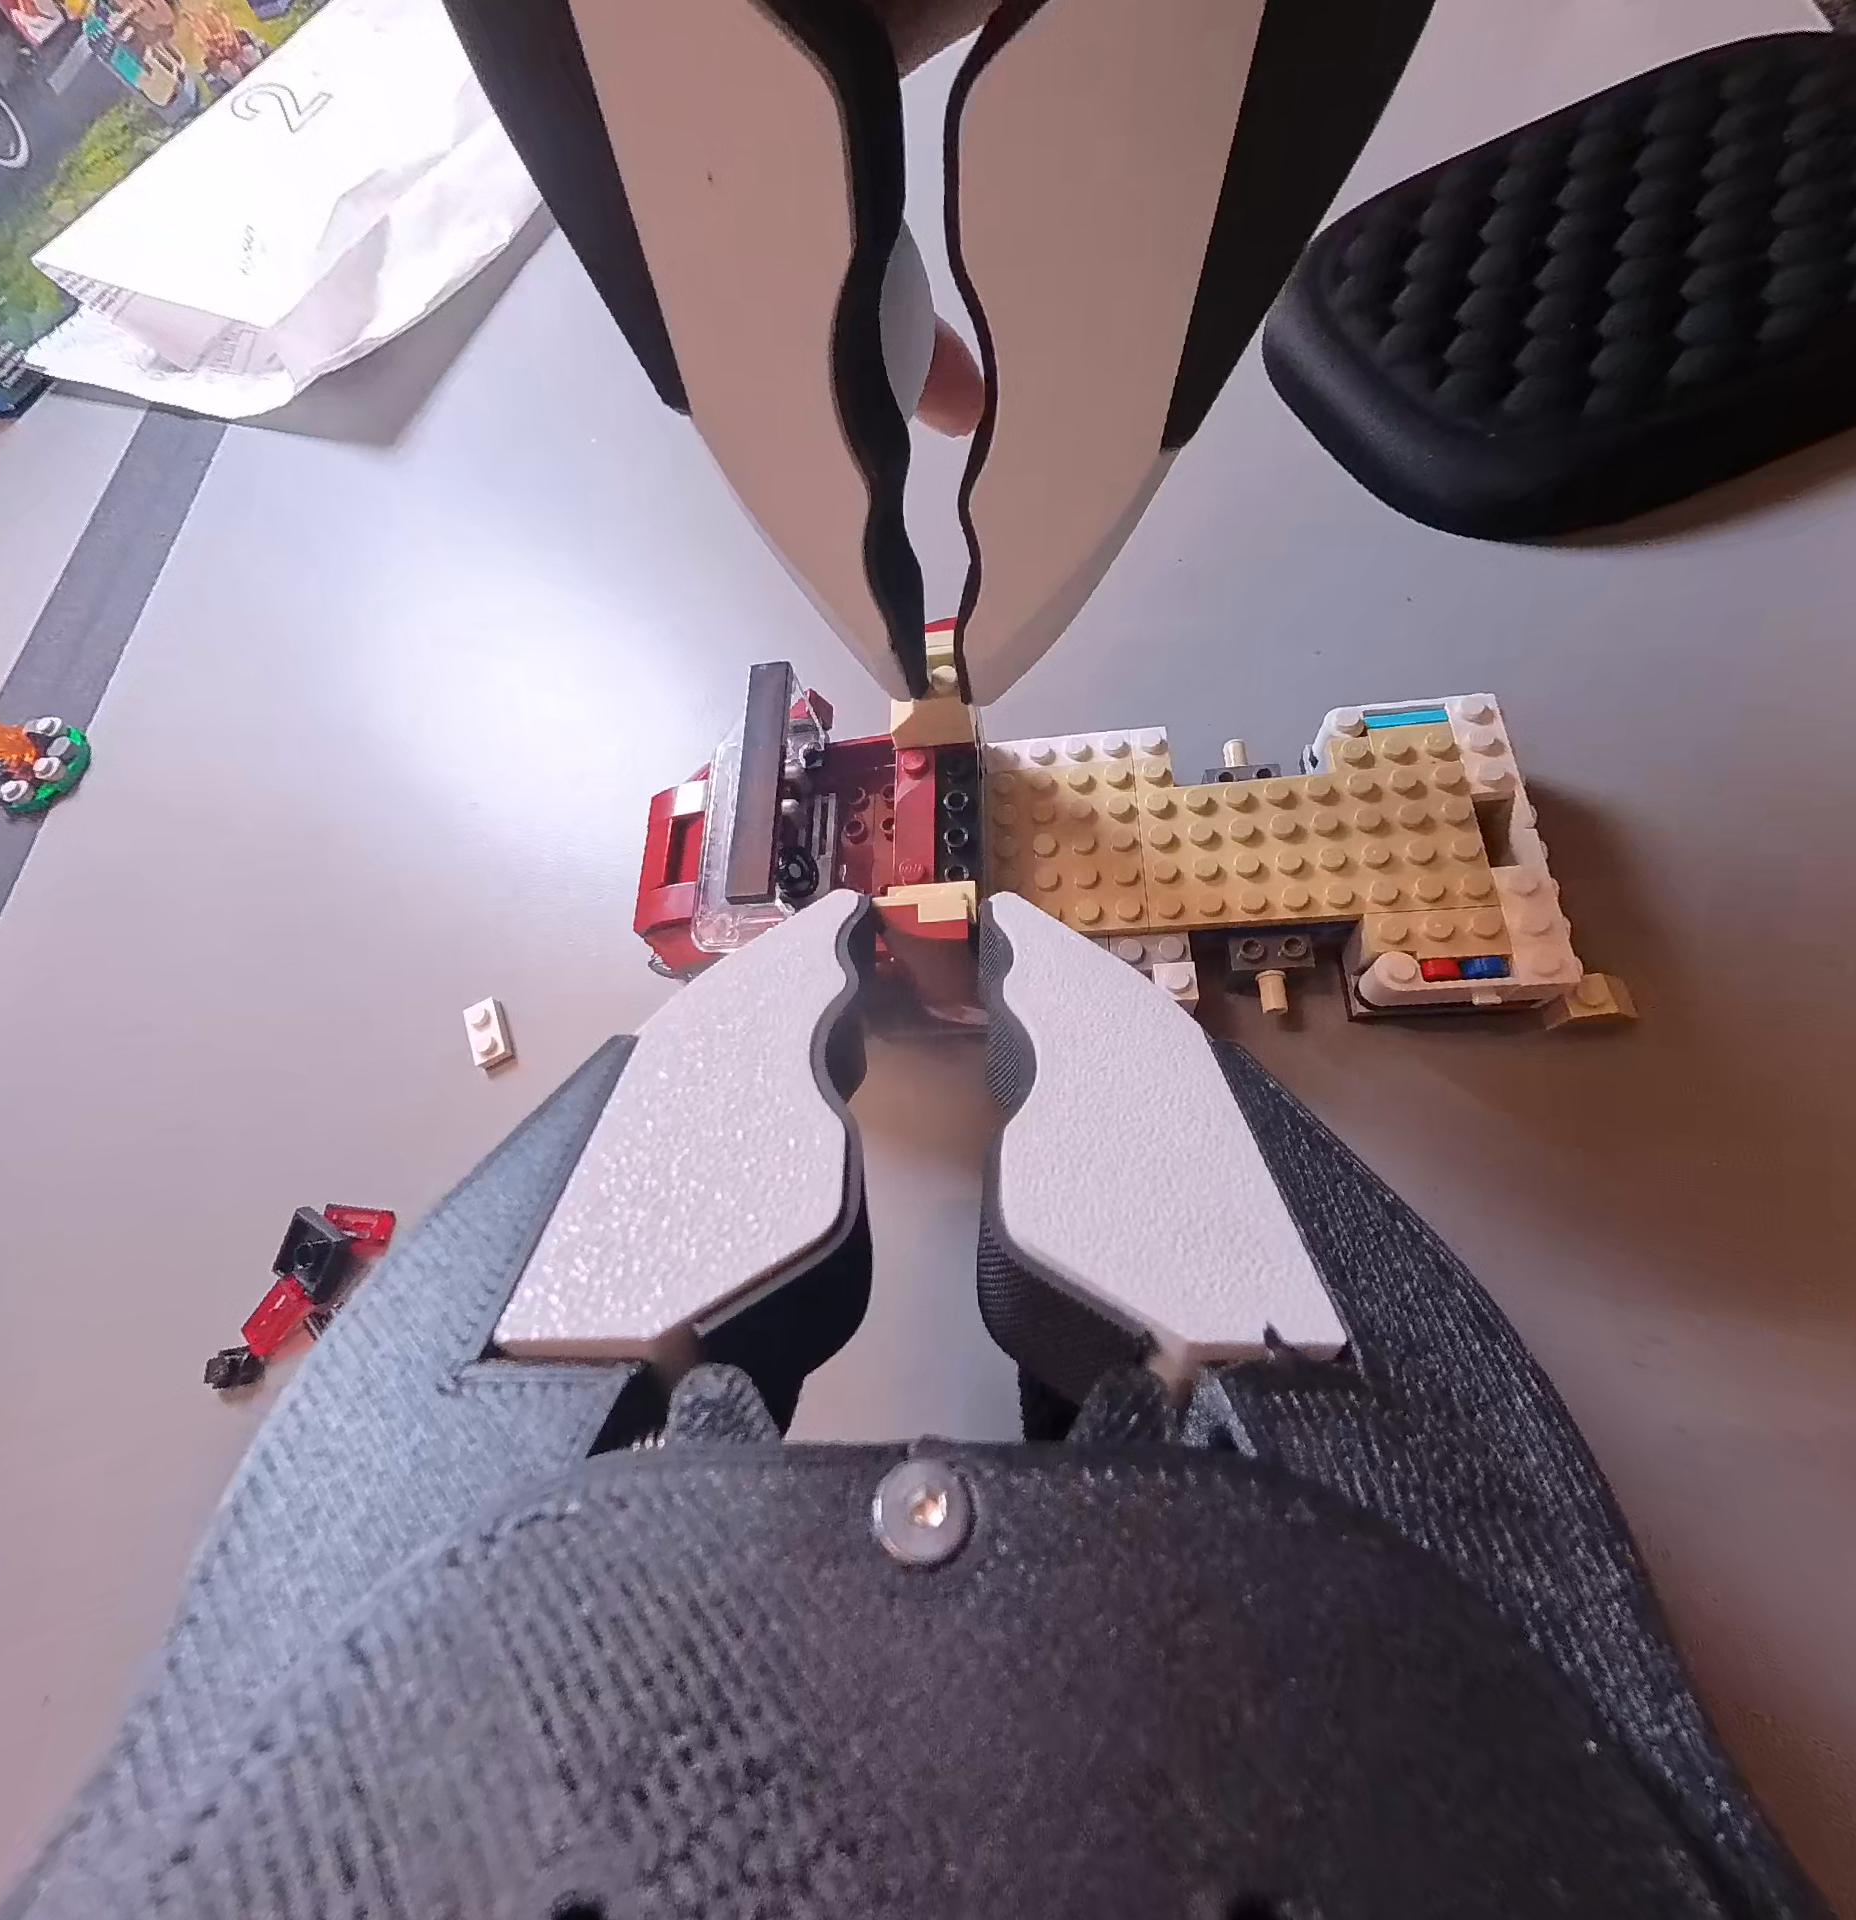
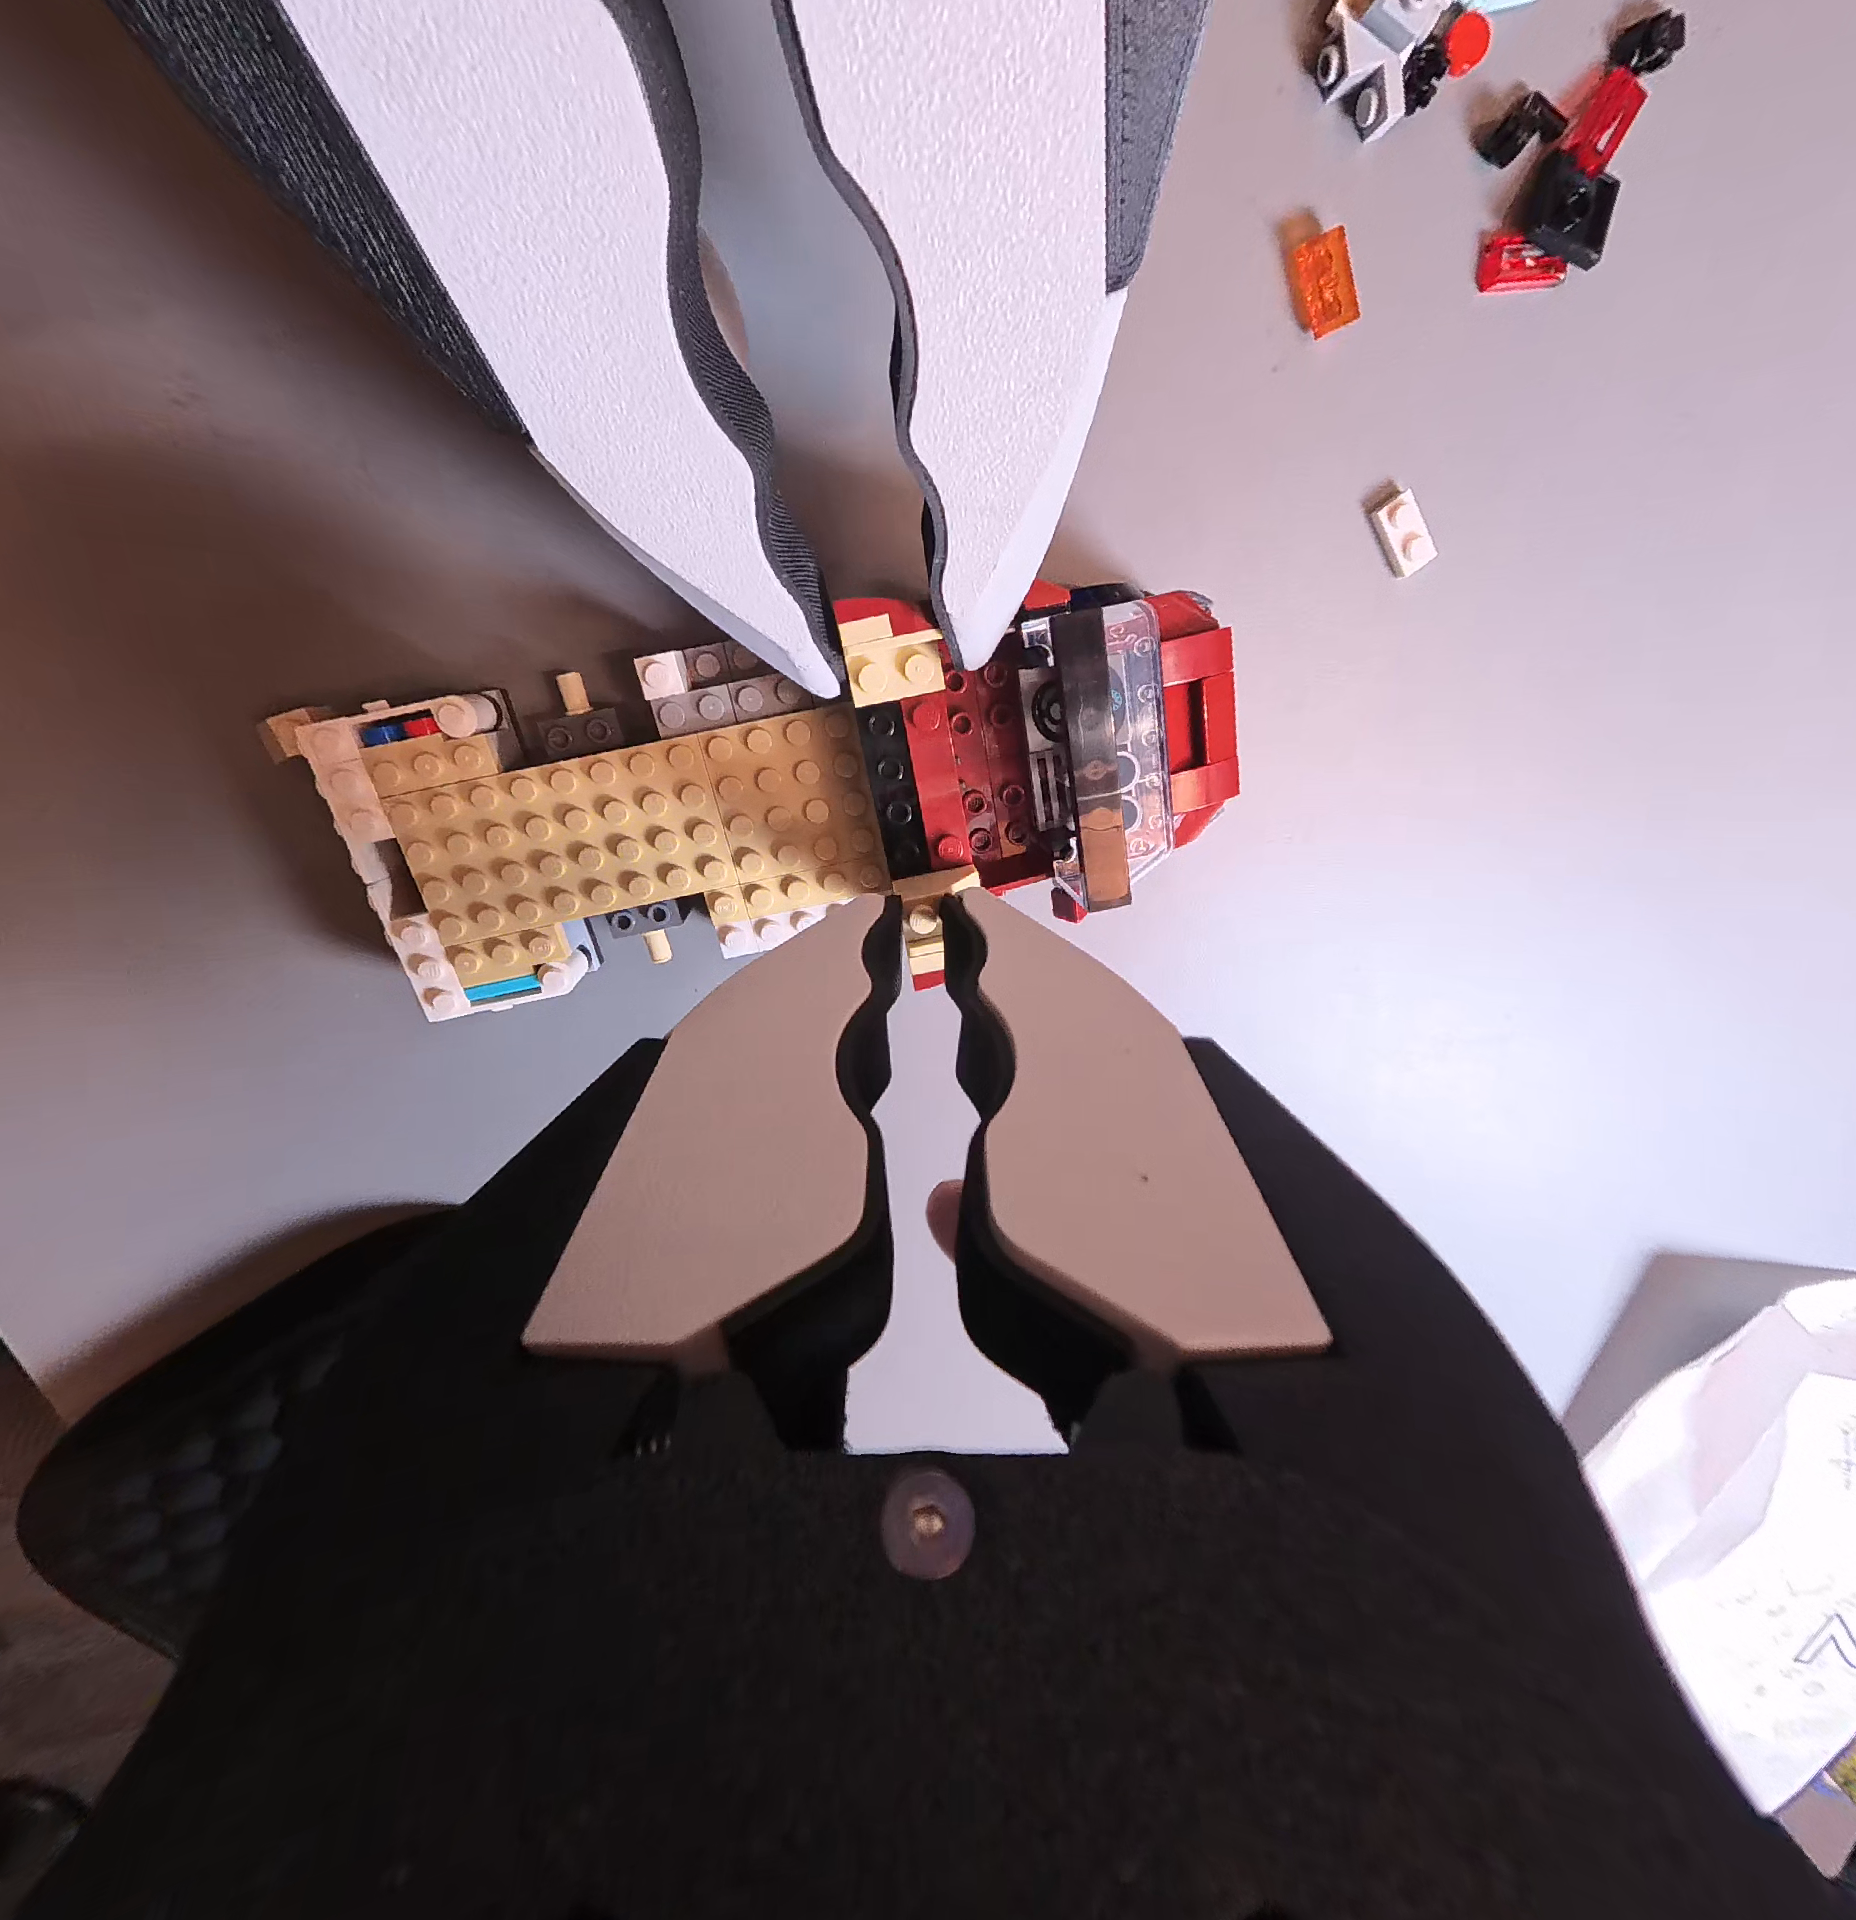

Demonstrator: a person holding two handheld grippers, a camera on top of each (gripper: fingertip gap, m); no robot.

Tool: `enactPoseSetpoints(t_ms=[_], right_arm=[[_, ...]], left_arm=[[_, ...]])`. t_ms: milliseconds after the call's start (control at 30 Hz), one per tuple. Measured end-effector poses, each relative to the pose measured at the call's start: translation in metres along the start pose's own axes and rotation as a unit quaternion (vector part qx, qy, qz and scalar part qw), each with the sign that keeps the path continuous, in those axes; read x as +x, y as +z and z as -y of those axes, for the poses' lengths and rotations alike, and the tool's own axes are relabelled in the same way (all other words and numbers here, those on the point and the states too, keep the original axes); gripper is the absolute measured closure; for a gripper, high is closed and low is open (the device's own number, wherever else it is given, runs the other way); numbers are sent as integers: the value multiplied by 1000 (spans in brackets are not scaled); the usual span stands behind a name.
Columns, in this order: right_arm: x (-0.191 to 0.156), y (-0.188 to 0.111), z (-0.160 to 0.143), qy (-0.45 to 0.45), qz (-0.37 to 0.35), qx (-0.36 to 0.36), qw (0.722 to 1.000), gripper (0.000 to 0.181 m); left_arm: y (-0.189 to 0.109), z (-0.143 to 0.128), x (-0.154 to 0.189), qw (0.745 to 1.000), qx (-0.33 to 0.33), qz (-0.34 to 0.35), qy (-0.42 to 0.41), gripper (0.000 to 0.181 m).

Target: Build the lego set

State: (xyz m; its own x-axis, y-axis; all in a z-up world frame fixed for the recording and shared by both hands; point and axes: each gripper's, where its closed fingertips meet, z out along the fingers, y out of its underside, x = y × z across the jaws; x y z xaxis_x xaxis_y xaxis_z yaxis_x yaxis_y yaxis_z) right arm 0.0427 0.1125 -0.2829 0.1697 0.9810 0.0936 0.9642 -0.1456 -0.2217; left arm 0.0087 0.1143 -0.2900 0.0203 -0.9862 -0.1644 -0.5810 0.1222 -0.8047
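The lego vehicle (image 1: 1215, 831) lies on the grey table: a tan studded bed, a dark red cab and a clear windscreen (image 1: 747, 821). My left gripper (image 1: 924, 920) is shut on the cab's near side, its fingers either side of a tan plate there. It enters the right wrist view (image 2: 898, 649) from the top. My right gripper (image 2: 919, 906) is shut on a small tan brick (image 2: 924, 928) held against the opposite side of the cab. In the left wrist view the right gripper (image 1: 943, 688) comes down from the top. The vehicle (image 2: 591, 821) lies between the two grippers.
A white two-stud plate (image 1: 488, 1031) lies left of the cab. Red and black loose pieces (image 1: 311, 1268) lie nearer left, an orange plate (image 2: 1324, 281) beside them. A small green campfire build (image 1: 30, 758), a white paper bag (image 1: 300, 208) and a black padded rest (image 1: 1599, 301) sit around. There is about 4 cm between the tips of the two grippers. The small green campfire build (image 1: 30, 758) is about equally far from each gripper, around 30 cm.
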Motion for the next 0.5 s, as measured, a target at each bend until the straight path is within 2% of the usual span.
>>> enactPoseSetpoints(t_ms=[300, 433, 500], right_arm=[[0, 0, 1, 16, -5, 31, 999, 173], [1, -3, 3, 35, -14, 66, 997, 175], [0, -14, 7, 44, -24, 99, 994, 160]], left_arm=[[0, 0, 0, 1000, 1, 0, -1, 162], [0, 0, 0, 1000, 3, 2, 3, 162], [1, 1, -1, 1000, 4, 2, 6, 162]])
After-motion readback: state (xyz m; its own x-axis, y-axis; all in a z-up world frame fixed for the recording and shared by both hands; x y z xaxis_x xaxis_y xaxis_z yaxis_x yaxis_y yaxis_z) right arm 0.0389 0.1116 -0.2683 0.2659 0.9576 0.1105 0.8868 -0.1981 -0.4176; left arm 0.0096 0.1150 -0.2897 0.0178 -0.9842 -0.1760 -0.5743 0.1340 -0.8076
